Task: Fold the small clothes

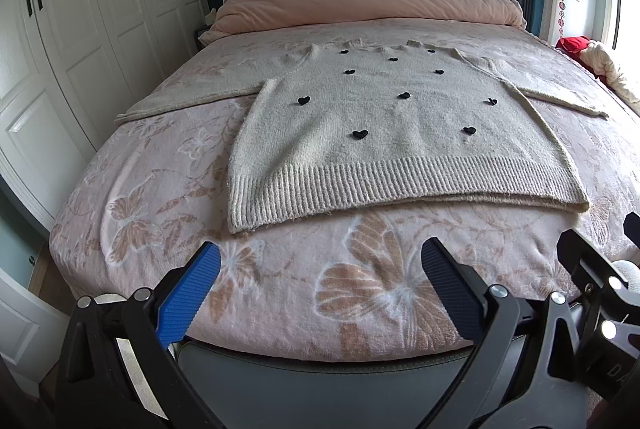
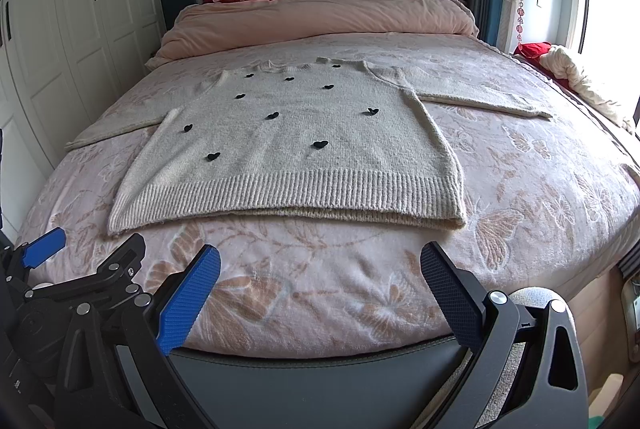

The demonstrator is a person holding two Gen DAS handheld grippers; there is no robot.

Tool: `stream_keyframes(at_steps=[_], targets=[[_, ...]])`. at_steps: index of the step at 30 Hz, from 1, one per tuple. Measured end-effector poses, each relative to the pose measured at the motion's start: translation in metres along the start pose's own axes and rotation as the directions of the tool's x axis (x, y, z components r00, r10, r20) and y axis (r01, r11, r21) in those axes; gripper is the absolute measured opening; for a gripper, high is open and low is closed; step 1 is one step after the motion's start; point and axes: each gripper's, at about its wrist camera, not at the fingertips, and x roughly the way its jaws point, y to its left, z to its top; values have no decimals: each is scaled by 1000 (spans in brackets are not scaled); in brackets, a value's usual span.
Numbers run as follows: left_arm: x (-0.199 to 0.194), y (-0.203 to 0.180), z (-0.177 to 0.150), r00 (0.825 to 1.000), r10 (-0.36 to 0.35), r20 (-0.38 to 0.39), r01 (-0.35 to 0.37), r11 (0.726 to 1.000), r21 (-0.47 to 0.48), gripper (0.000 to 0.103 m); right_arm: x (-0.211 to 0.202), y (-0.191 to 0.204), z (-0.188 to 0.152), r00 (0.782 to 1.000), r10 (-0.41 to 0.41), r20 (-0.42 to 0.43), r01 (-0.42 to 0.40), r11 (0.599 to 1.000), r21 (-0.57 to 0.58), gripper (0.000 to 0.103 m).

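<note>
1. On the butterfly-print blanket lies a cream knit sweater with black hearts, flat, sleeves spread, ribbed hem toward me.
2. My left gripper and right gripper hover before it, both spread wide, holding nothing.

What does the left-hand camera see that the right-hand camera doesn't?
Only the left wrist view shows the left gripper close up, jaws wide open over the blanket, with part of the right tool at its right edge.

Only the right wrist view shows the right gripper close up, also open, plus the left tool's blue finger at its left edge.

Both show the grey sweater with black hearts lying flat on the bed, sleeves spread, untouched, the pink duvet behind it.
</note>
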Motion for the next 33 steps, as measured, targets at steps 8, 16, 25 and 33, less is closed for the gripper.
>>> stream_keyframes(at_steps=[8, 16, 25, 33], targets=[[0, 0, 0, 1000, 0, -1, 0, 1000, 0, 98, 0, 0, 0, 1000, 1, -2, -1, 1000, 0, 98], [6, 1, -4, 1000, 0, -10, 0, 1000, 1, 98, 13, -1, -7, 1000, 16, -24, -16, 1000, -7, 98], [43, 29, 33, 991, -96, -97, 85, 990, -112, 98, 83, -123, 76, 1000, 0, -18, 3, 987, 158, 98], [86, 34, 83, 995, -39, -90, 24, 987, -161, 98, 202, -316, 174, 987, -151, -53, 159, 878, 452, 98]])
